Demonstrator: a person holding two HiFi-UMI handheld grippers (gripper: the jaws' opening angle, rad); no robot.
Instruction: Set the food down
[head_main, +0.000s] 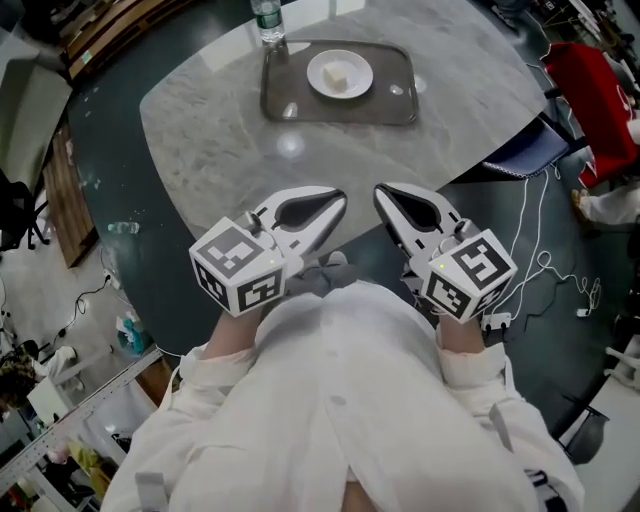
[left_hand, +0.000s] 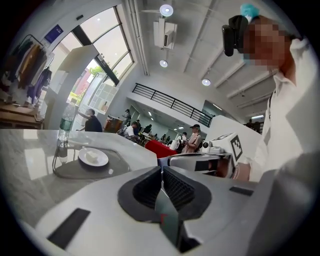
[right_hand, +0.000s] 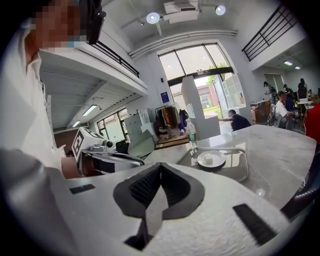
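A pale cube of food (head_main: 338, 77) sits at the centre of a round white plate (head_main: 361, 66), which rests in the middle of a dark grey rectangular tray (head_main: 300, 102) on the far side of a grey-veined marble table (head_main: 210, 150). A clear plastic water bottle (head_main: 268, 22) stands upright at the tray's far left corner, touching its rim.

Both grippers are well apart from the tray, over the table's near edge and close in front of the person's white shirt (head_main: 340, 390). The left gripper (head_main: 338, 198) has its two dark ribbed pads pressed flat together with nothing between them; its own view shows the plate and bottle far off to the left. The right gripper (head_main: 382, 192) is likewise closed tight on nothing, pads meeting in a single seam, and its view has the tray far off to the right. The two grippers lie side by side, tips angled slightly toward each other with a narrow gap between them, neither touching the table top. Each carries a white marker cube at its near end, the left one (head_main: 240, 268) and the right one (head_main: 468, 272) just ahead of the person's cuffs.

A red chair (head_main: 595, 90) stands beyond the table's far right edge, and white cables (head_main: 545, 262) trail across the dark floor on the right.
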